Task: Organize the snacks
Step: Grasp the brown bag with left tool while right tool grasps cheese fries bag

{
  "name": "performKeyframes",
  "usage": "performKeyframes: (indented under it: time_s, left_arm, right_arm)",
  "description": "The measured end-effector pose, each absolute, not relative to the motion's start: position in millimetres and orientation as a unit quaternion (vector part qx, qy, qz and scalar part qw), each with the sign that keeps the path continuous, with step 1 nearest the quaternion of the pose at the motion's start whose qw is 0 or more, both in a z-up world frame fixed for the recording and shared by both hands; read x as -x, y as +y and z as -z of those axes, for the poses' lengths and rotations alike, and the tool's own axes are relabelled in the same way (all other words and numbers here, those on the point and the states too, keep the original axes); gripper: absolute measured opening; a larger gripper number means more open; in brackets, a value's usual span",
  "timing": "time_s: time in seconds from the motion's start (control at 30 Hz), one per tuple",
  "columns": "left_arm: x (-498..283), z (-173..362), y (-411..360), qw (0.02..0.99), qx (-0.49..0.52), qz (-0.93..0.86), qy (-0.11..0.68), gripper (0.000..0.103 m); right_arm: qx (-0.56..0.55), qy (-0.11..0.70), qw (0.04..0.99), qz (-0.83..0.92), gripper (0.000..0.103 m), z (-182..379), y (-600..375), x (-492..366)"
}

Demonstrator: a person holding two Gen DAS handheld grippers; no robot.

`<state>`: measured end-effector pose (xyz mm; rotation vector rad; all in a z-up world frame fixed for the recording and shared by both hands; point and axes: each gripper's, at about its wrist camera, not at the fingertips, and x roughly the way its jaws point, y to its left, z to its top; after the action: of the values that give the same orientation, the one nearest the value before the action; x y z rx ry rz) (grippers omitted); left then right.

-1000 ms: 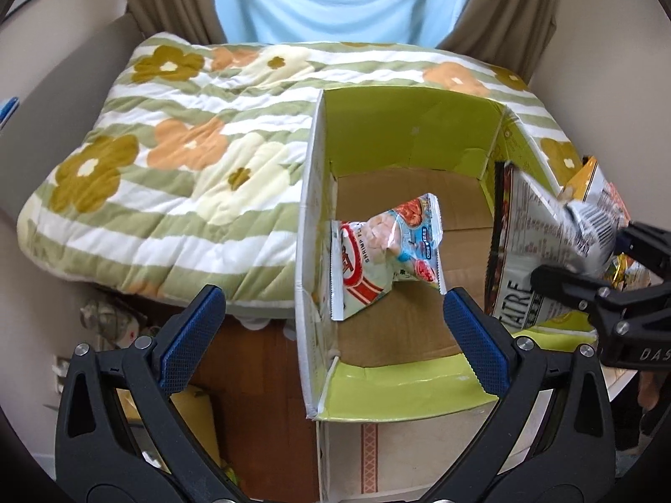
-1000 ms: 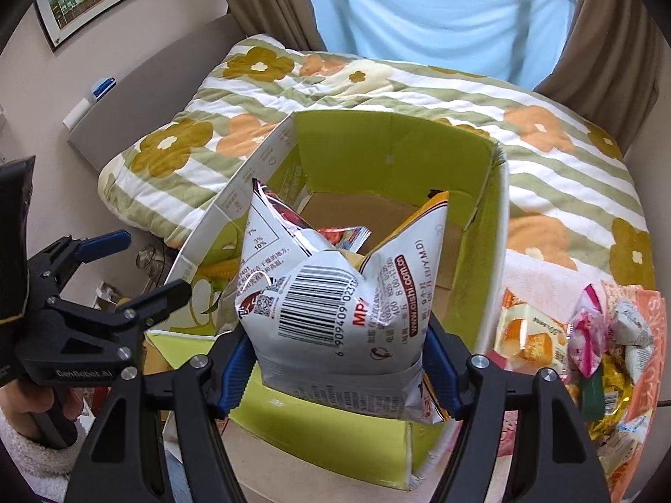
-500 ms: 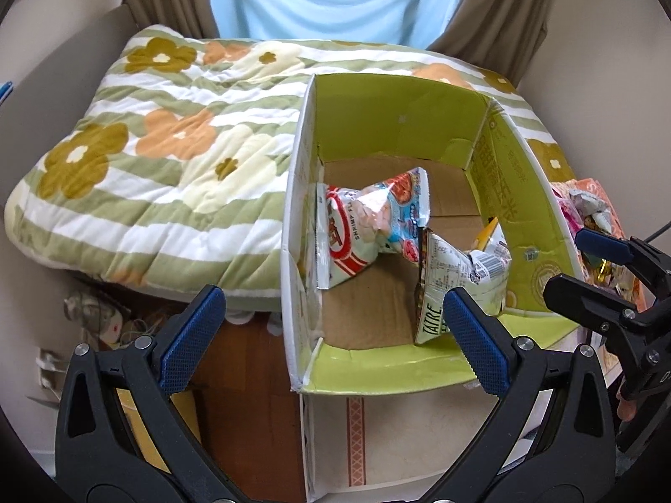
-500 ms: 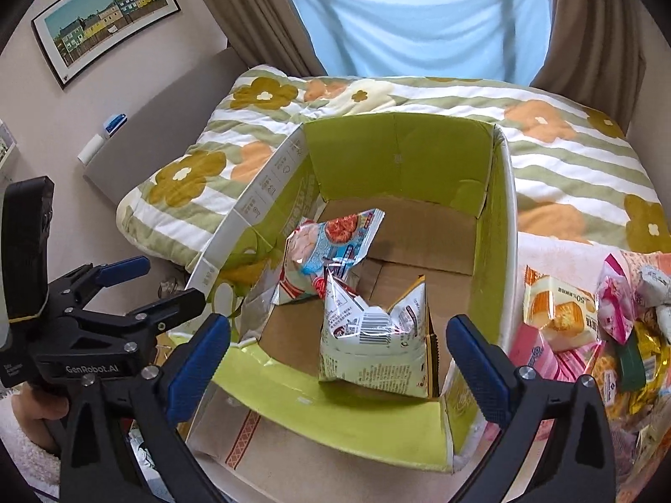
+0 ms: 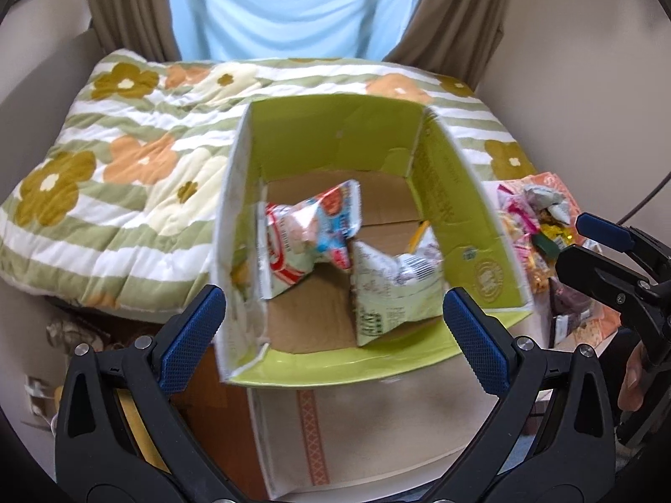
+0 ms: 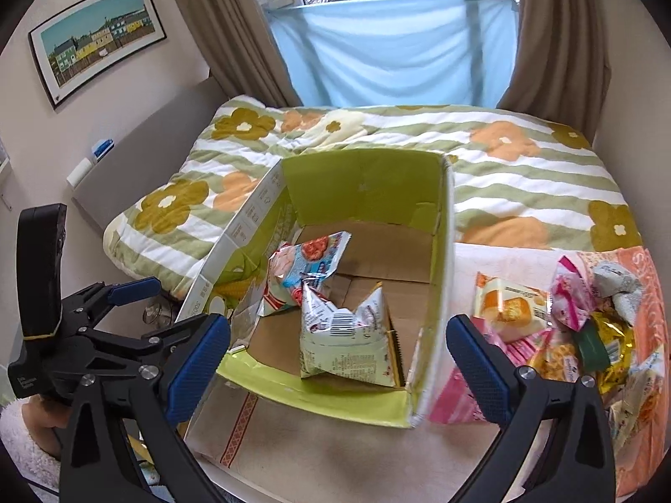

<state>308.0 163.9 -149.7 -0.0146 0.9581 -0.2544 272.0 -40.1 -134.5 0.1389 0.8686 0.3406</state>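
Note:
A green-lined cardboard box [image 6: 440,226] [image 5: 457,193] stands open on the table. Inside it a white-and-blue snack bag [image 6: 306,268] [image 5: 310,230] leans against the left wall. A pale green bag with a barcode [image 6: 348,335] [image 5: 390,285] sits upright near the front right. My right gripper [image 6: 337,350] hovers open just in front of the box with nothing between its fingers. My left gripper [image 5: 333,327] is open too and empty, at the box's near left corner. Each gripper shows at the edge of the other's view.
A heap of loose snack packets [image 6: 587,327] [image 5: 537,226] lies on an orange cloth right of the box. A flowered quilt [image 6: 503,159] covers the bed behind. The table's front edge runs below the box, with floor to the left.
My right gripper let go of the pale green bag, which now sits in the box, and drew back and up. The left gripper shifted, so the box sits more to the right in its view.

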Motion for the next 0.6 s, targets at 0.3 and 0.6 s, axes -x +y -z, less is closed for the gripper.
performKeyframes:
  time_s: [0.3,0.6]
  left_arm:
    - [-282,125,66,0.885,0.015,0.159,0.437,0.103]
    - [-258,146,-58,0.865,0.031,0.183,0.465,0.103]
  right_arm:
    - [-0.070,0.390,0.908,-0.140,0.103,106,-141,-238]
    - [-0.049,0.396,0.913,-0.089,0.103,108,-269,-213]
